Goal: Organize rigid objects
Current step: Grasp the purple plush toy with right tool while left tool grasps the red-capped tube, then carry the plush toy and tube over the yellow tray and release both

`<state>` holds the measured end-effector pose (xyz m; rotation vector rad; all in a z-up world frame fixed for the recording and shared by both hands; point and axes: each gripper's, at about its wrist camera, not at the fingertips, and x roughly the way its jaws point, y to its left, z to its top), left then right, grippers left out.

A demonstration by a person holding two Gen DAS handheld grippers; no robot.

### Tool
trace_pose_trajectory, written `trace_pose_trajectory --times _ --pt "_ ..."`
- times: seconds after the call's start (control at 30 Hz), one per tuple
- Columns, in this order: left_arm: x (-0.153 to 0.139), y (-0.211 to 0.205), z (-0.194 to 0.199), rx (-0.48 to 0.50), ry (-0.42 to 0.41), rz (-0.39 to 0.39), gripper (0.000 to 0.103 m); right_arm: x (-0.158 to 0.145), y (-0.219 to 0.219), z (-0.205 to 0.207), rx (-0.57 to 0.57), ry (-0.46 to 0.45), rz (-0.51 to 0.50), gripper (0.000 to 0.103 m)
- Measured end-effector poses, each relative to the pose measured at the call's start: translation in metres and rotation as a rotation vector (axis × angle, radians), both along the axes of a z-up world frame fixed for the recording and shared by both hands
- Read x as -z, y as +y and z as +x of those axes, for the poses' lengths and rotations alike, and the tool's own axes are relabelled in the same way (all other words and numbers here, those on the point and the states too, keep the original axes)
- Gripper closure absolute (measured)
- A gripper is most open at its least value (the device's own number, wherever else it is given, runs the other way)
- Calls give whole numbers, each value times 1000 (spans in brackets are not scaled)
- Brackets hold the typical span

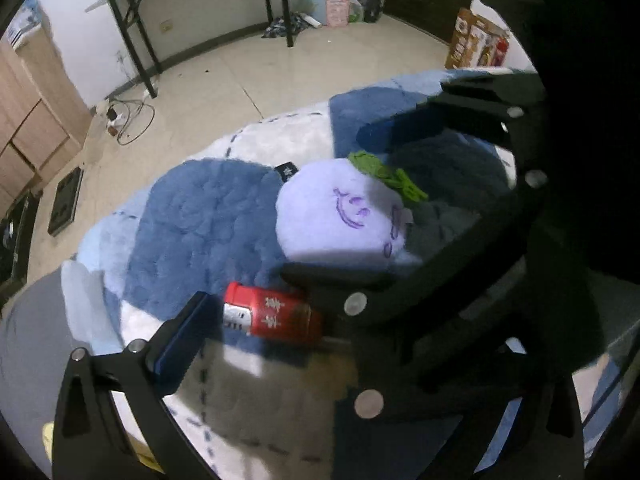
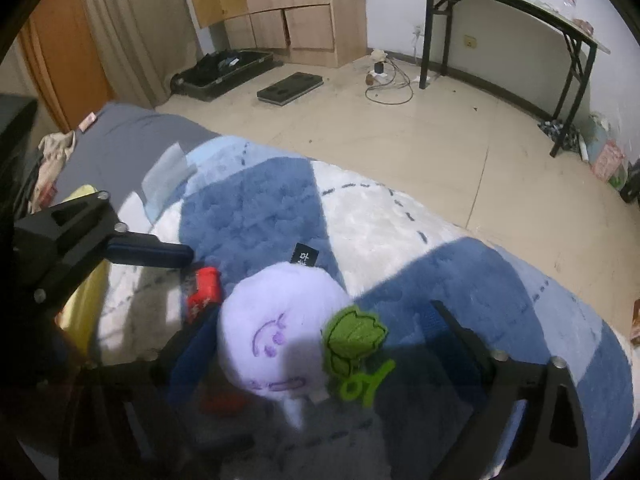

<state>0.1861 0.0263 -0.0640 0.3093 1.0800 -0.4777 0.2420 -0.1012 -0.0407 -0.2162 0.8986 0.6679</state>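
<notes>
Both grippers gape wide — right gripper (image 2: 320,344) straddles the purple plush (image 2: 276,332), left gripper (image 1: 248,320) the red box (image 1: 276,316).

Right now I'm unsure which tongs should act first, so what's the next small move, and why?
Probably close the left tongs on the red box. It lies on the blue-and-white blanket between their open fingers, beside the purple plush. The right tongs straddle the plush, which isn't rigid.

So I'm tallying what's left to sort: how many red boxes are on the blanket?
1. The red box lies on the blue-and-white blanket beside the purple plush, between the left gripper fingers. Others may be hidden.
</notes>
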Motion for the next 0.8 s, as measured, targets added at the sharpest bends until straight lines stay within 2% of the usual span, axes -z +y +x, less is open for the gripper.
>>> trace_pose_trajectory --times 0.07,0.13,0.2,0.27,0.37,0.53,0.67,0.8 --pt "0 1 -2 3 -9 -21 18 2 -3 -1 -2 -9 24 19" --pt "-1 3 -7 -16 -14 -35 20 3 -10 -4 14 -32 27 39" --pt "-2 5 -9 -49 -11 -50 20 3 -22 -7 37 -28 60 47" --pt "-4 4 -13 -59 -26 -39 20 2 -37 -7 65 6 118 48" --pt "-18 9 -25 -112 -38 -61 20 -2 -53 -20 91 5 136 49" --pt "-76 33 -69 -176 -127 -63 20 -13 -73 -57 110 -31 158 51" --pt "-121 79 -106 -273 -186 -89 20 -36 -71 -90 72 -55 198 51" --pt "-151 150 -143 -455 -241 -103 20 -65 -28 -134 -46 -95 204 51"
